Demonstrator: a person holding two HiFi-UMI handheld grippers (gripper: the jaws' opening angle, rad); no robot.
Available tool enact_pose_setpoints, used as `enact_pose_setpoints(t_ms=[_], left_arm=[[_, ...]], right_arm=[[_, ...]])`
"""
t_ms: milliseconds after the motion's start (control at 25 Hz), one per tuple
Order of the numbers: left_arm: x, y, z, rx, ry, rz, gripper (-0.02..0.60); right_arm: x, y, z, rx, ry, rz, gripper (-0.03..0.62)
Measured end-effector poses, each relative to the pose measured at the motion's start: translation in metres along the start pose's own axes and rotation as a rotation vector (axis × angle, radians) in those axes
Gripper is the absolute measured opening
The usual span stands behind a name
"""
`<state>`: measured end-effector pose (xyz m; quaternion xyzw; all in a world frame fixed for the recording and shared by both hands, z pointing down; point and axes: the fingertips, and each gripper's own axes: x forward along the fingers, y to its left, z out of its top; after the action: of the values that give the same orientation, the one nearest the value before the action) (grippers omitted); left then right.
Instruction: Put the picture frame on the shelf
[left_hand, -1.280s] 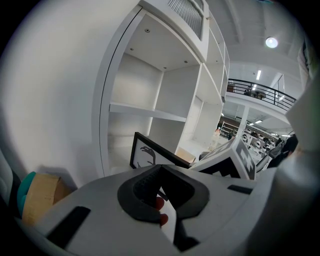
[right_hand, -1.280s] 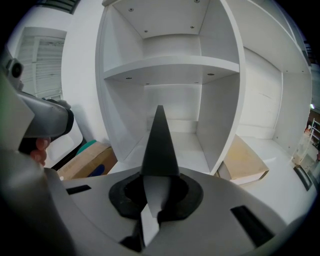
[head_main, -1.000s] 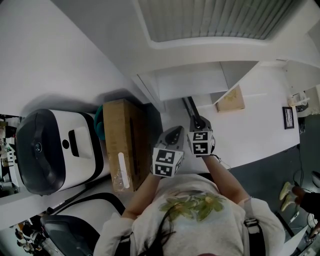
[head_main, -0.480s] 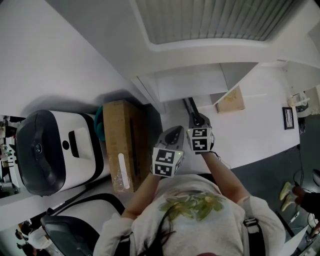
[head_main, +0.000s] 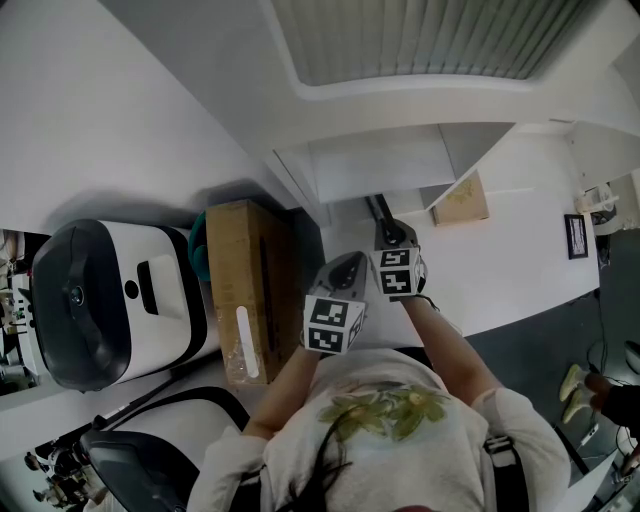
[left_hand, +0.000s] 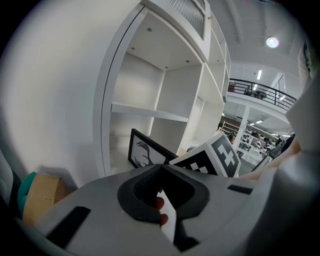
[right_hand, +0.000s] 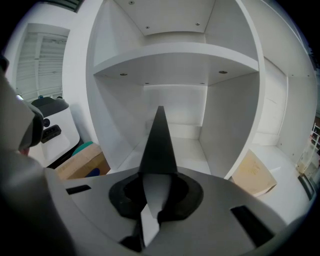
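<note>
In the right gripper view the picture frame (right_hand: 159, 145) is a thin black frame seen edge-on, sticking forward out of my right gripper (right_hand: 159, 172), which is shut on it. It points into a lower compartment of the white shelf (right_hand: 185, 150). From the head view the frame (head_main: 381, 212) is a dark strip in front of the shelf (head_main: 380, 165), held by the right gripper (head_main: 398, 240). The left gripper view shows the frame's face (left_hand: 145, 152), a black line drawing on white. My left gripper (left_hand: 161, 166) is shut and holds nothing I can make out, just left of the right one (head_main: 350, 262).
A tall cardboard box (head_main: 248, 290) and a teal object (head_main: 198, 250) stand left of the shelf, beside a white and black machine (head_main: 100, 300). A brown paper piece (head_main: 462, 200) lies in the compartment to the right. A small dark frame (head_main: 576, 235) sits far right.
My right gripper has edged a little forward toward the shelf with the frame. The left gripper has barely moved.
</note>
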<state>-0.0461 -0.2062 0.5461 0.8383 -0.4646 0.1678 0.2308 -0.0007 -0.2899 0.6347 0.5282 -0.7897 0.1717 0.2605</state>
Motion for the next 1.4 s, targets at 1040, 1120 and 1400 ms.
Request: enact_pose_setpoints(t_ms=[1040, 1120, 1400], left_arm=[[0.002, 0.006, 0.001, -0.02, -0.001, 0.01, 0.023], [0.003, 0.006, 0.001, -0.021, 0.0, 0.011, 0.023], [0.005, 0.004, 0.002, -0.02, -0.001, 0.017, 0.023]], right_arm=[[0.025, -0.003, 0.008, -0.013, 0.001, 0.028, 0.036], [0.026, -0.002, 0.007, -0.007, 0.015, 0.028, 0.035], [0.03, -0.005, 0.016, -0.019, -0.005, 0.03, 0.037]])
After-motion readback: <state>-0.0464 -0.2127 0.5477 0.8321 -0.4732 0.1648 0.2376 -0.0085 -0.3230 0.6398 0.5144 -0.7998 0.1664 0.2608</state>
